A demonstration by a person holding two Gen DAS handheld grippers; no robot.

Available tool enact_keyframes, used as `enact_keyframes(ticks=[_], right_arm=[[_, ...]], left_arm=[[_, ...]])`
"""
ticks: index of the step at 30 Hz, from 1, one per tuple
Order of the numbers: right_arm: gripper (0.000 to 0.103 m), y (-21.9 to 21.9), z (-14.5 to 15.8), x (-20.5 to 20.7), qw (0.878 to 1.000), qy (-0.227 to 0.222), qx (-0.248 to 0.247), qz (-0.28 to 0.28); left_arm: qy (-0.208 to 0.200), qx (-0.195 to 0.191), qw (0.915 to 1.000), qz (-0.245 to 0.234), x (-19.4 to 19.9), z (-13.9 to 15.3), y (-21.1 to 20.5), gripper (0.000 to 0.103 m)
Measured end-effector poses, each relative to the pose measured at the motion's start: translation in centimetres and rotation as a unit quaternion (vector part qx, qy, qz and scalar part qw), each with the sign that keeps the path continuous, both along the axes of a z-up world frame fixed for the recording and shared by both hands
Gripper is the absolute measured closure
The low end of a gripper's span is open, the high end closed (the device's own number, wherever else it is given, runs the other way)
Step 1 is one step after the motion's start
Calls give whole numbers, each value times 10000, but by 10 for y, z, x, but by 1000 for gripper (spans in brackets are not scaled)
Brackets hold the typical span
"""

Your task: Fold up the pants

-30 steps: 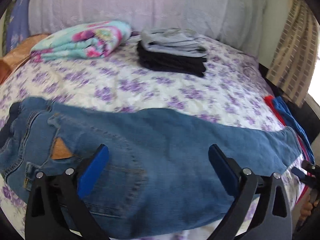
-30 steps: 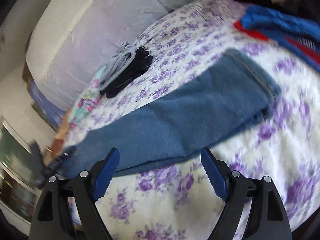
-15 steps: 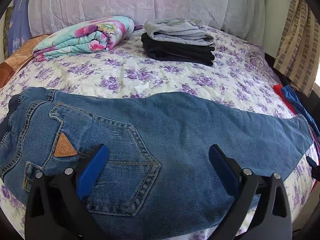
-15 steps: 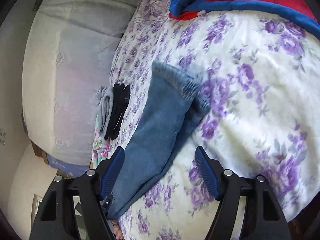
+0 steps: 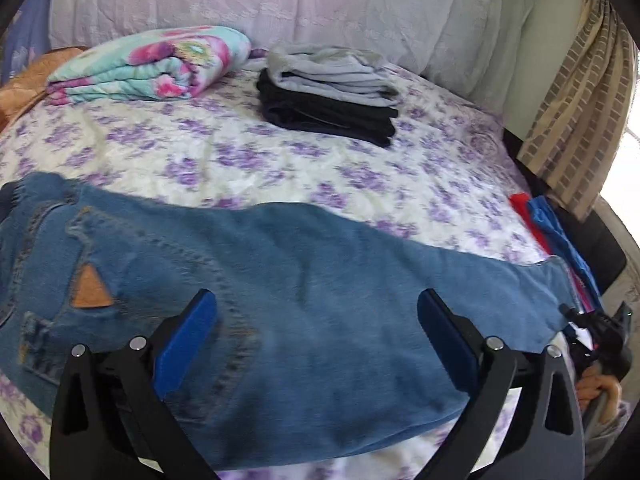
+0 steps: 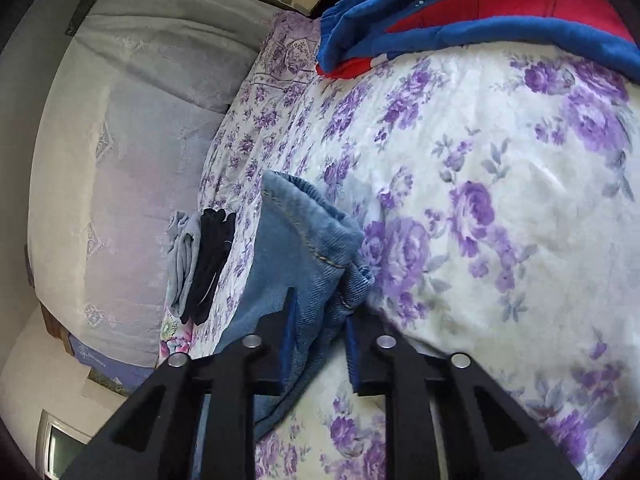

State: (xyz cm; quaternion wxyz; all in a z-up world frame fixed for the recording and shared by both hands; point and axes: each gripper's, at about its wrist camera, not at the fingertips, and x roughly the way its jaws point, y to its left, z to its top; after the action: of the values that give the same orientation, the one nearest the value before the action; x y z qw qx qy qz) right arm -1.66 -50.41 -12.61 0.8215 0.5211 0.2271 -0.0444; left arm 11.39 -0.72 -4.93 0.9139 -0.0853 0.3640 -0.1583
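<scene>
Blue jeans (image 5: 360, 256) lie flat across the near side of the bed, waist and back pocket at the left, leg ends at the right. My left gripper (image 5: 316, 298) hovers open over the seat of the jeans, its blue pads (image 5: 188, 332) wide apart and touching nothing. In the right wrist view the leg hem (image 6: 304, 220) runs in between the jaws of my right gripper (image 6: 320, 312). Those jaws are closing and pinch the bunched denim. The right gripper (image 5: 596, 330) also shows at the leg end in the left wrist view, with a hand below it.
A stack of folded grey and black clothes (image 5: 328, 96) and a folded floral blanket (image 5: 152, 64) lie at the back near the pillows (image 5: 280, 0). A blue and red garment (image 6: 480, 12) lies at the bed's right edge. A curtain (image 5: 576, 112) hangs beyond.
My right gripper rolled, sank to the leg hem and drew its jaws from wide apart to pinching the denim. The left gripper stayed open over the seat.
</scene>
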Motion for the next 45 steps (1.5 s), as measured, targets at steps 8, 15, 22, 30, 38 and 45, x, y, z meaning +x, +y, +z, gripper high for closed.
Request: enact_keyframes(ticks=[8, 15, 22, 30, 38, 45], right_arm=[[85, 0, 1, 2, 9999, -12, -125, 49], [85, 2, 0, -1, 9999, -66, -141, 47], [82, 6, 6, 6, 9994, 32, -317, 91], [88, 36, 50, 7, 9855, -170, -1676, 189], [88, 134, 130, 35, 9173, -681, -3813, 921], [88, 292, 137, 59, 7902, -1044, -5618, 2216]], left_arm=[[92, 1164, 9931, -85, 22, -17, -80, 5], [333, 1444, 9886, 253, 24, -30, -74, 4], [402, 1591, 9857, 390, 26, -35, -61, 4], [106, 927, 9950, 345, -2, -16, -28, 5], [-613, 265, 9845, 1621, -56, 20, 103, 5], [-697, -38, 9603, 2702, -86, 16, 190, 5]])
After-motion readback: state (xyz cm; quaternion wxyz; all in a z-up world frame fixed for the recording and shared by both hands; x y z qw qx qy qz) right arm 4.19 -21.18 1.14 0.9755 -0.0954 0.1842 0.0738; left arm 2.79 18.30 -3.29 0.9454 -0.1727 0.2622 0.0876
